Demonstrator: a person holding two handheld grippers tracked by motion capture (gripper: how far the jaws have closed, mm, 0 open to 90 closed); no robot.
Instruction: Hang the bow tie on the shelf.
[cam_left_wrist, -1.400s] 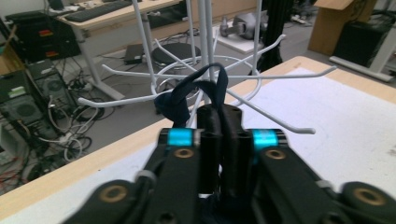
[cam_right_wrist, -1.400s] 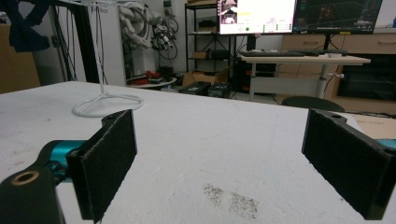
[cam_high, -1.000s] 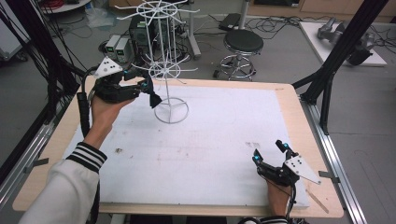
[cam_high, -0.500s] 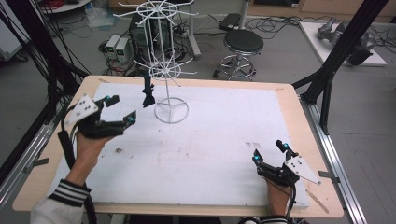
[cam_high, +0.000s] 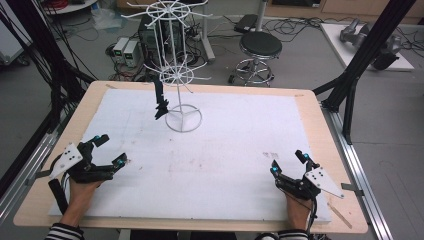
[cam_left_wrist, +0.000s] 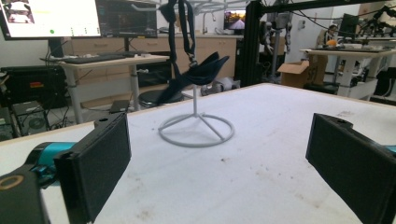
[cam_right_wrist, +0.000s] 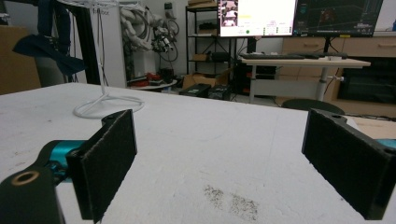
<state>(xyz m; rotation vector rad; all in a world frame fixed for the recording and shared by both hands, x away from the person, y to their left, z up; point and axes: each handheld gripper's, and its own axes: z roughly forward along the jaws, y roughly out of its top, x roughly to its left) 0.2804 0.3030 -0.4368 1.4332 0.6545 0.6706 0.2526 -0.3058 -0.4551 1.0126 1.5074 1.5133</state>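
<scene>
now two grippers (cam_high: 102, 152) (cam_high: 289, 164), one rack (cam_high: 174, 75), one dark item (cam_high: 160, 100)

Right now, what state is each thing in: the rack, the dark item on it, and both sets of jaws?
Wire rack: upright on its ring base, at the far side of the white board.
Dark strap item: hanging from a lower rack arm, off the board, held by neither gripper.
Left gripper: jaws just opened wide, nothing between them, low at the near left of the board.
Right gripper: jaws open, nothing between them, near right.
</scene>
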